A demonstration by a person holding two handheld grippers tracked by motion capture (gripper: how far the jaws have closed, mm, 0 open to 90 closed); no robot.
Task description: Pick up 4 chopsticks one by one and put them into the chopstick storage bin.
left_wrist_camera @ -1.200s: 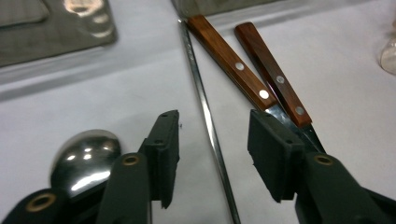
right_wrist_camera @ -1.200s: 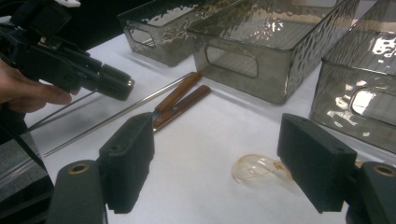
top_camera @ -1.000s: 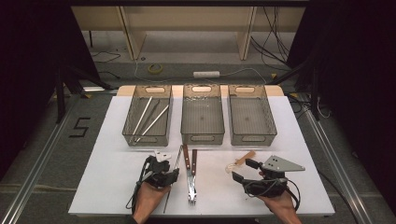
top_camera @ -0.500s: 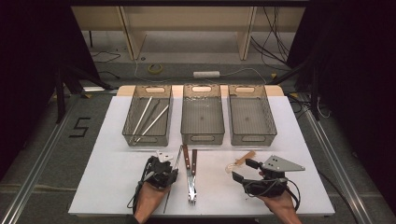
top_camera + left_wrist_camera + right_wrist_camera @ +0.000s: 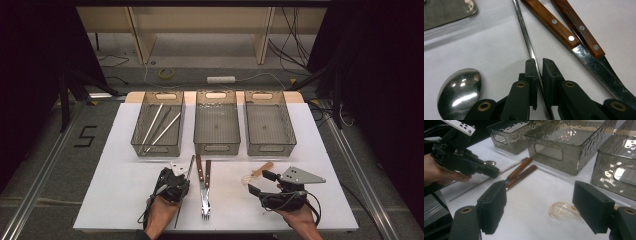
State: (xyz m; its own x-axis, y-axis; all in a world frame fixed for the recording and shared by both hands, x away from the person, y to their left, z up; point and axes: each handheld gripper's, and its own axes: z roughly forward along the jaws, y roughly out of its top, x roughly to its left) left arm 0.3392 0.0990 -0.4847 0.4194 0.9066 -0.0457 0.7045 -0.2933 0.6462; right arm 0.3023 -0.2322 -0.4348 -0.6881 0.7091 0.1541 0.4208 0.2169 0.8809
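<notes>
white table (image 5: 125,200) | left claw (image 5: 539,62) low, closing onto metal rod (image 5: 524,27) | right claw (image 5: 541,207) spread, hovering

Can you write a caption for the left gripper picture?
The left gripper has just been closing its jaws around a thin metal rod, beside a spoon and two wooden-handled utensils.

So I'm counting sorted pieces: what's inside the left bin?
The left bin holds a few long thin metal rods lying slantwise. Whether anything smaller lies under them cannot be made out.
</notes>
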